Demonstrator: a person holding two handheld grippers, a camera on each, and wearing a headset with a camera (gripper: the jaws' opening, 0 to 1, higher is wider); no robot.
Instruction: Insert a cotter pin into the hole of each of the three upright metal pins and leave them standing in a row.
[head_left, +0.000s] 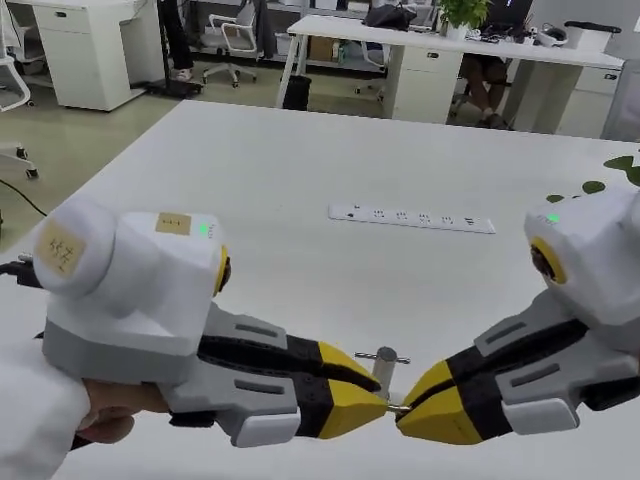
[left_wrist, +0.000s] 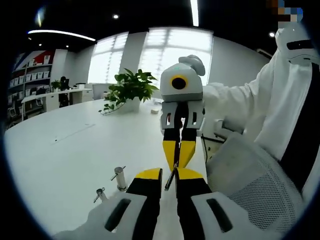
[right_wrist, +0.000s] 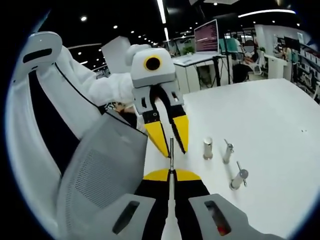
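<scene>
Gripped thin wire cotter pin (right_wrist: 171, 152) over smooth white table (head_left: 300, 180).
Had right gripper (right_wrist: 170, 171) clamped on it, left gripper (left_wrist: 169, 173) slightly open, near three round metal pins (right_wrist: 228, 152).

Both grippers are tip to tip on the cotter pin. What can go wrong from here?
1. The cotter pin is thin, and the right gripper pinches it at one end only. The left gripper has its jaws open around the other end, so the pin could slip or drop if the grip changes.
2. Both tips work near a metal pin that already carries its cotter. A nudge might topple it and break the row.
</scene>
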